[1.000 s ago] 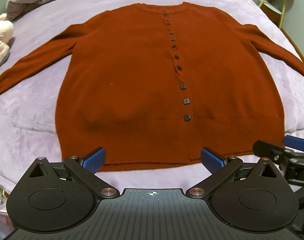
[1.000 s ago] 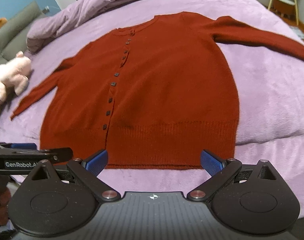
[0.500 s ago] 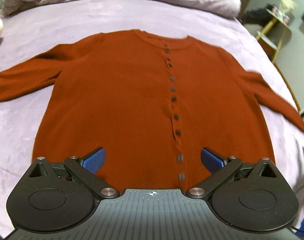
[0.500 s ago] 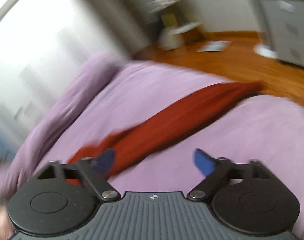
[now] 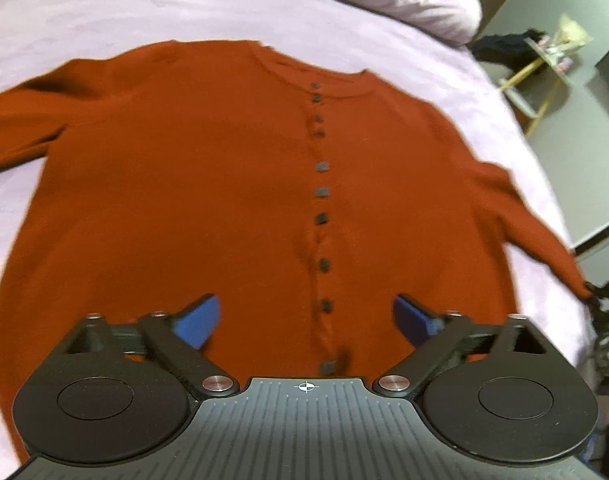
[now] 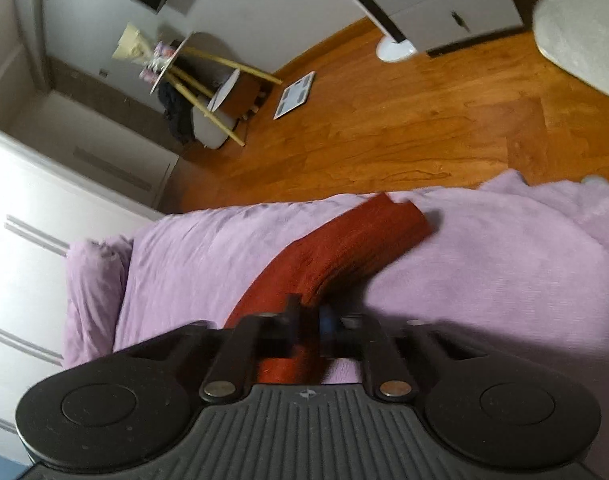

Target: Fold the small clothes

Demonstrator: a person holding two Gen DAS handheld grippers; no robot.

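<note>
In the left wrist view, the rust-red knitted cardigan with dark square buttons (image 5: 232, 184) is lying flat, front up, on the lilac plush bedspread (image 5: 104, 12), its body filling the frame from nine to three o'clock and its neckline pointing toward twelve. The left gripper (image 5: 306, 322) is hanging over the lower button band, its blue pads (image 5: 198, 320) wide apart and closing slightly, with only flat knit showing under the gap and nothing pinched. A second ago the hem lay beyond the fingertips; now it is sitting beneath the gripper body. In the right wrist view, the right gripper (image 6: 310, 322) is closing tight on the cardigan's sleeve, which is running from the jaws toward one o'clock to the cuff near the bed edge. A second ago this gripper was open, facing the whole garment from the hem.
</note>
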